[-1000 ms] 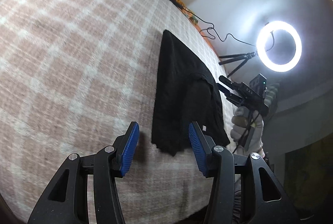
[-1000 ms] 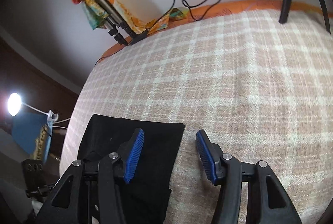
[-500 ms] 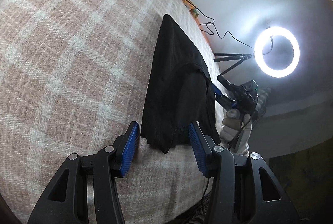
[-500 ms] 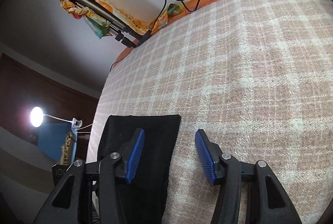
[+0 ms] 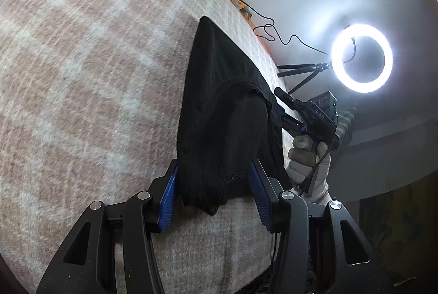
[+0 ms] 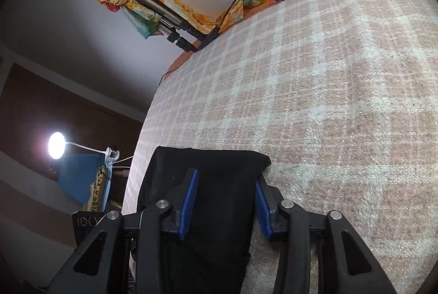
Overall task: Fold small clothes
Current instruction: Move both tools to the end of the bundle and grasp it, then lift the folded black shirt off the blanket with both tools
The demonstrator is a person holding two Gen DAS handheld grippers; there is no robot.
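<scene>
Straddling the black garment (image 5: 219,113) on the checked bed cover (image 5: 82,75), our left hand-held gripper (image 5: 213,198) stands open around its near corner at lower centre, pads not pressing. The cloth's long axis runs away toward upper centre. Our right hand-held gripper (image 6: 224,206) is closing, cloth between its pads, at the opposite edge.

Both wrist views sit close, angled down along blue pads (image 5: 169,201) onto checked blanket (image 6: 314,102). Shared: black garment (image 5: 219,116), blanket, folded tripod (image 6: 153,6).
</scene>
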